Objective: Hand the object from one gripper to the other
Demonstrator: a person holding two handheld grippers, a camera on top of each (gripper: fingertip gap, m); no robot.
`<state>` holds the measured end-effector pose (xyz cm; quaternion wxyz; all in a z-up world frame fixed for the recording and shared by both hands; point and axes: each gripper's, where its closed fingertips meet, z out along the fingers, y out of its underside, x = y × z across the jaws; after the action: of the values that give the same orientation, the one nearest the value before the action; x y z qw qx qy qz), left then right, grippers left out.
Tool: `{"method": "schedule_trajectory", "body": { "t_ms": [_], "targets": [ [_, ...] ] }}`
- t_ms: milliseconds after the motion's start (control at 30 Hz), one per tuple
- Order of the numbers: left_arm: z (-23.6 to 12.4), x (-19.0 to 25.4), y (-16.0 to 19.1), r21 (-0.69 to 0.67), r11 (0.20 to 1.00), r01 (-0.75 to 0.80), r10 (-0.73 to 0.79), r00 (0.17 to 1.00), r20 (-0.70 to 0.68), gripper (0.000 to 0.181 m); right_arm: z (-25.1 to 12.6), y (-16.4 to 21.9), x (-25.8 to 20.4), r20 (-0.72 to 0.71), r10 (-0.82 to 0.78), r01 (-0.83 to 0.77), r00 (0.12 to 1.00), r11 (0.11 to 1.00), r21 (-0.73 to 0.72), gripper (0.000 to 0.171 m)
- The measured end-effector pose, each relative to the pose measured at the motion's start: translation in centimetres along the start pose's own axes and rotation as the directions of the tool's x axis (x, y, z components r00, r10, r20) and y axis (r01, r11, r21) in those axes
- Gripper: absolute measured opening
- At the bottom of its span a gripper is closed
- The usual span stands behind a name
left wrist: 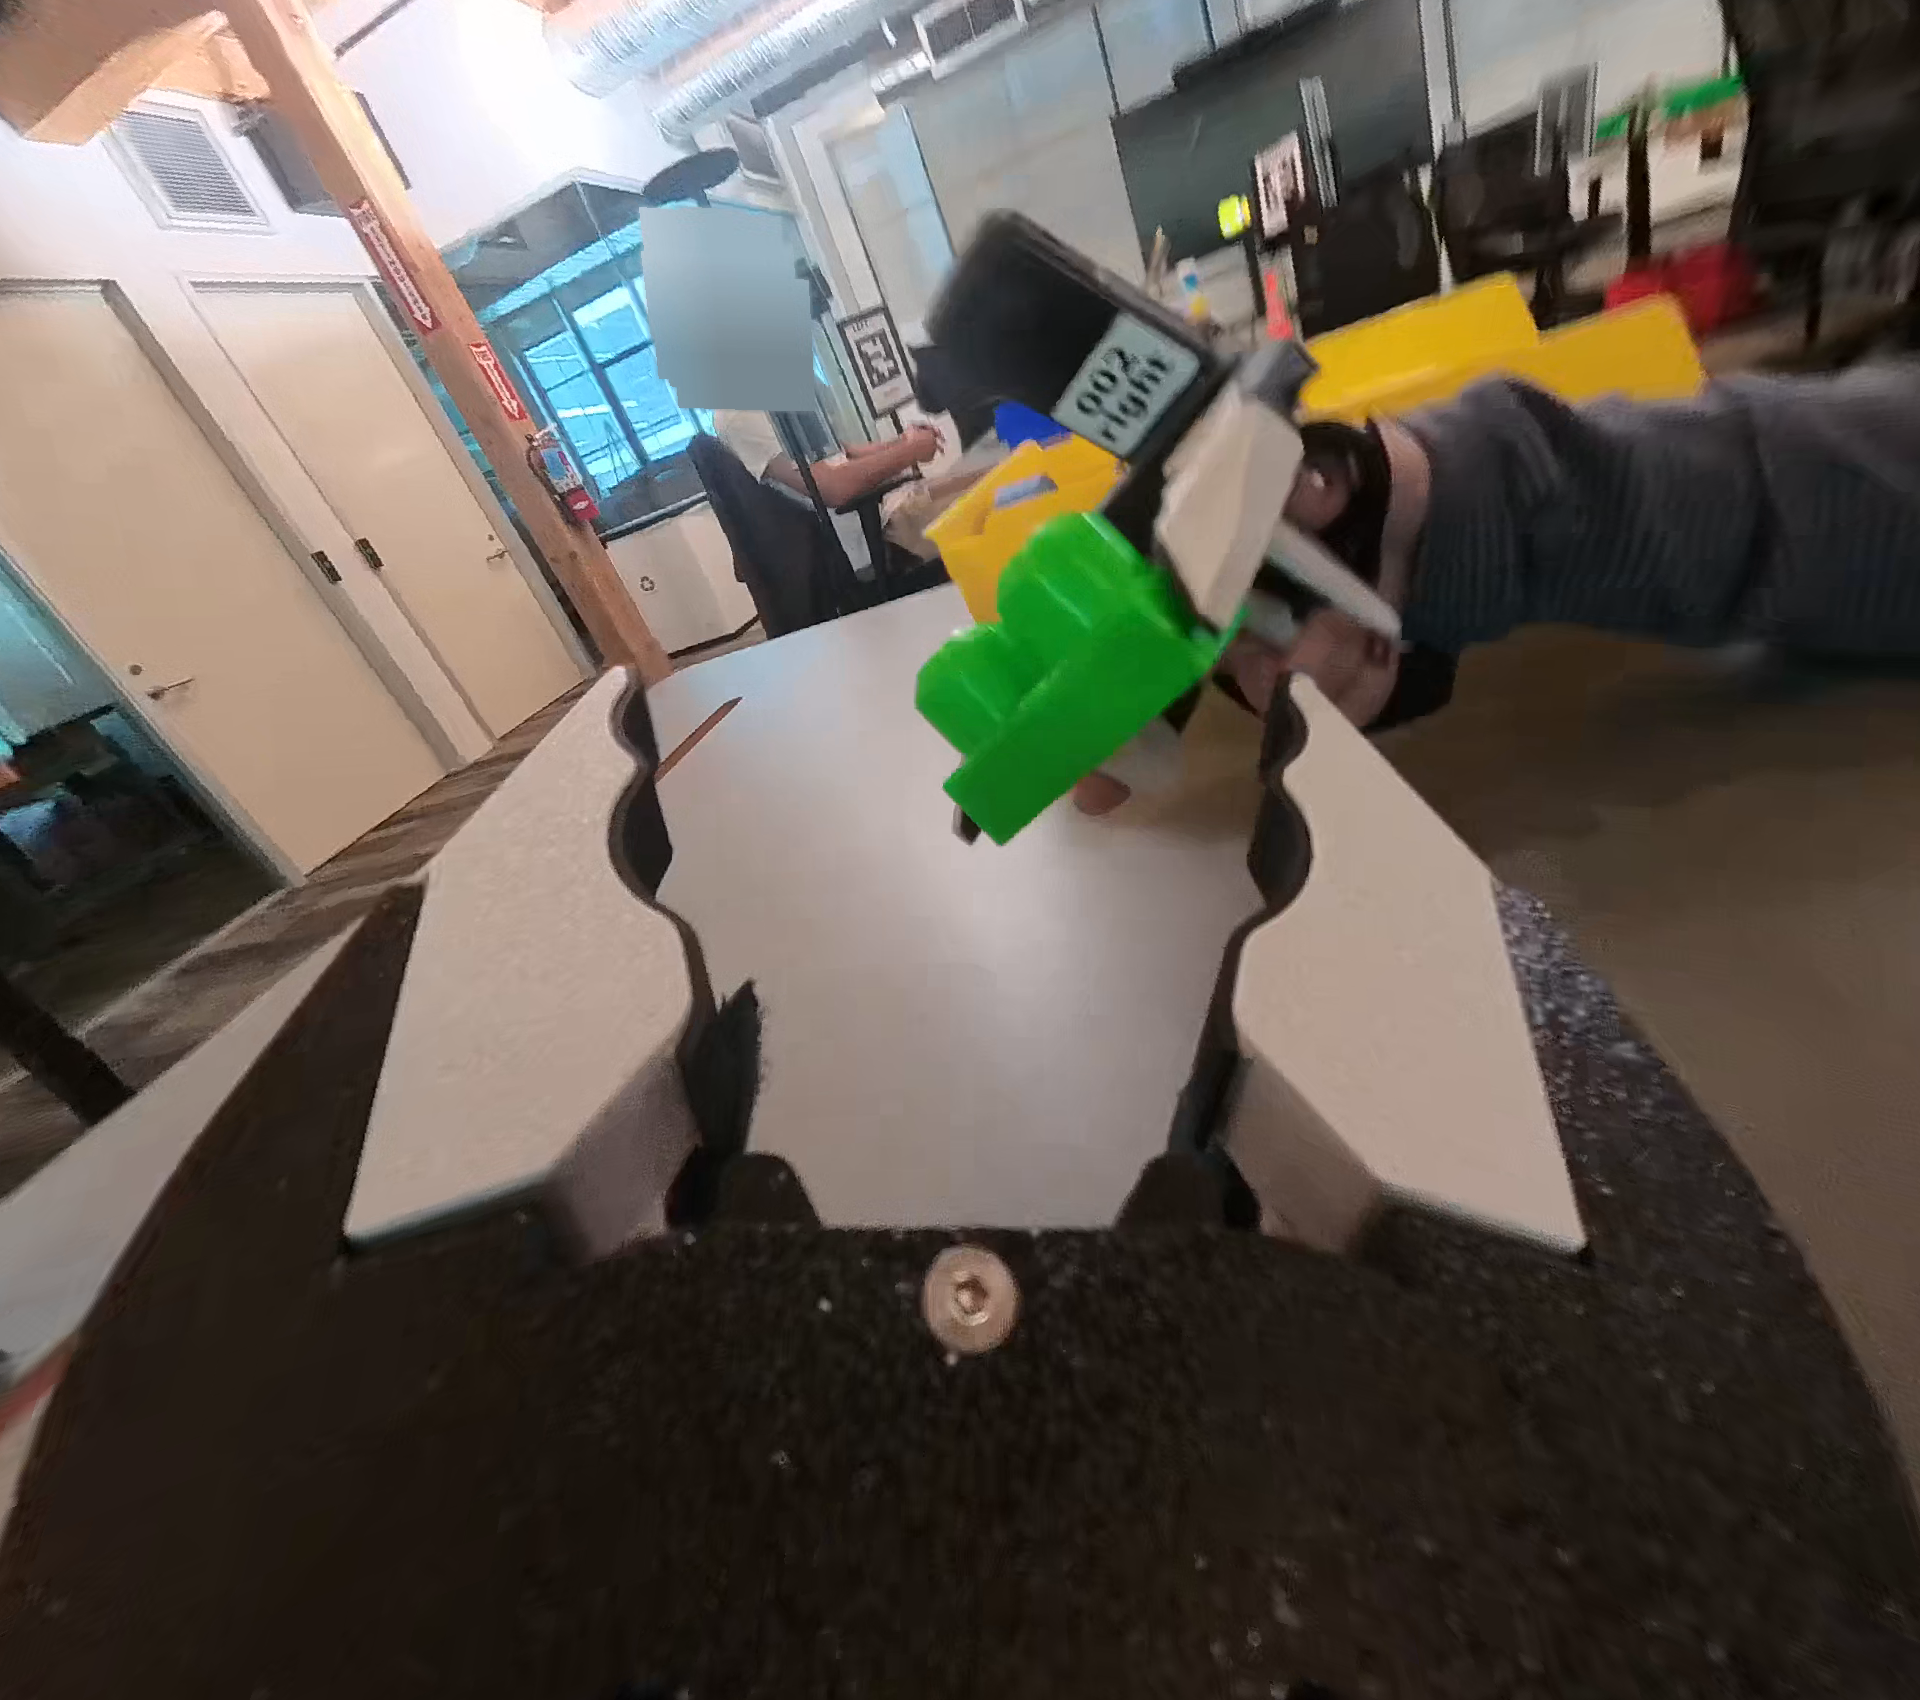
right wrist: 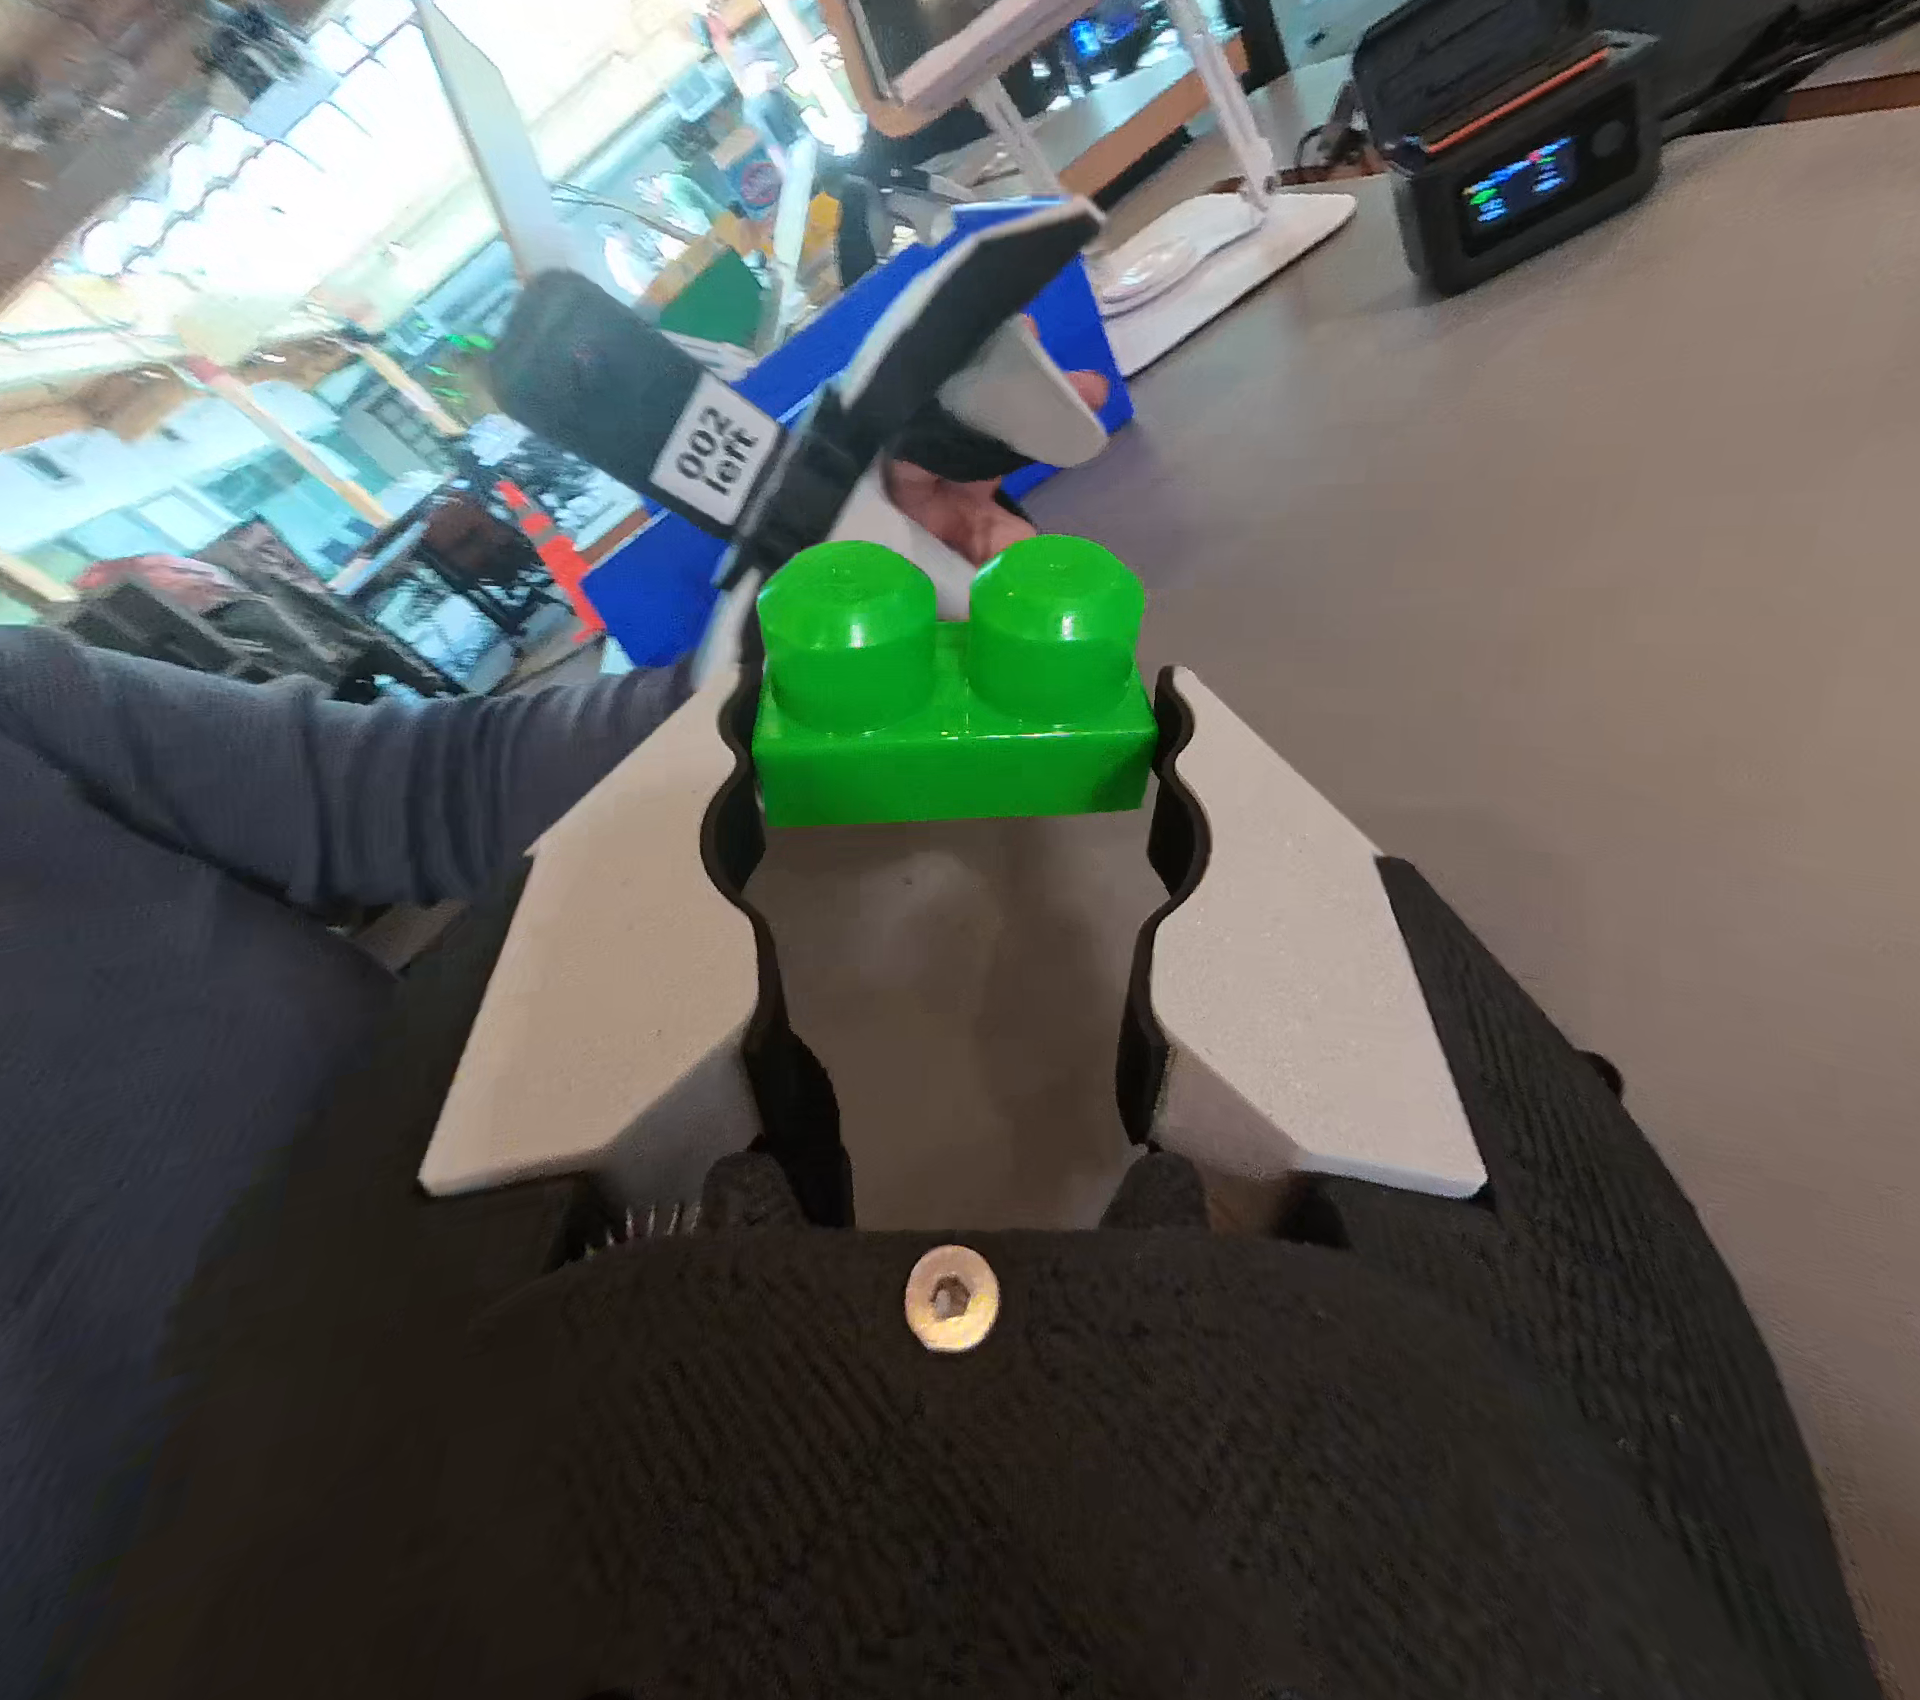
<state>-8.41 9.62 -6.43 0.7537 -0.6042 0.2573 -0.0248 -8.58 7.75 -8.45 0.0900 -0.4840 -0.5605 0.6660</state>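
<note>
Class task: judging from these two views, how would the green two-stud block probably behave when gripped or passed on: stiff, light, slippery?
The green block probably stays stiff: held in the right tongs, its edges look straight. Likely light, being a small, apparently plastic piece. Its glossy faces may slip, though square sides suit flat fingers.

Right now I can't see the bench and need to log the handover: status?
Right gripper shut on green two-stud plastic brick. Left gripper open, empty, facing the brick, not touching. Nothing between them.

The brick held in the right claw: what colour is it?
Bright green brick; clearest in the right wrist view.
</note>
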Motion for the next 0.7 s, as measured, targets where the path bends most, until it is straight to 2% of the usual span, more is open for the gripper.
{"method": "schedule_trajectory", "body": {
  "t_ms": [100,167,267,333,433,500,700],
  "targets": [
    [1.1,2.3,1.1,-0.088,0.977,-0.193,0.189,0.981,-0.050,0.112,0.6,1.0,-1.4,0.095,0.058,-0.053,0.994,0.997,-0.054,0.075],
    [1.7,2.8,1.7,-0.149,0.926,-0.348,0.347,0.937,-0.031,0.109,0.9,1.8,-1.5,0.104,0.076,-0.065,0.992,0.993,-0.102,0.075],
    [2.0,3.1,1.7,-0.208,0.760,-0.615,0.632,0.774,0.021,0.095,1.2,2.8,-1.7,0.114,0.108,-0.089,0.988,0.984,-0.155,0.075],
    [2.2,4.2,1.5,-0.197,0.675,-0.711,0.725,0.689,-0.002,0.081,1.3,3.1,-1.9,0.129,0.134,-0.111,0.983,0.979,-0.172,0.075],
    [2.3,4.6,1.6,-0.198,0.650,-0.733,0.747,0.665,-0.008,0.073,1.3,3.8,-2.1,0.140,0.152,-0.121,0.978,0.970,-0.211,0.075],
    [2.1,4.3,1.6,-0.200,0.663,-0.721,0.736,0.677,-0.001,0.065,1.3,4.1,-2.3,0.149,0.158,-0.122,0.976,0.966,-0.228,0.075],
    [2.2,4.0,1.7,-0.219,0.719,-0.660,0.675,0.738,-0.008,0.057,1.4,3.9,-2.0,0.130,0.114,-0.084,0.985,0.973,-0.216,0.075]
  ]
}}
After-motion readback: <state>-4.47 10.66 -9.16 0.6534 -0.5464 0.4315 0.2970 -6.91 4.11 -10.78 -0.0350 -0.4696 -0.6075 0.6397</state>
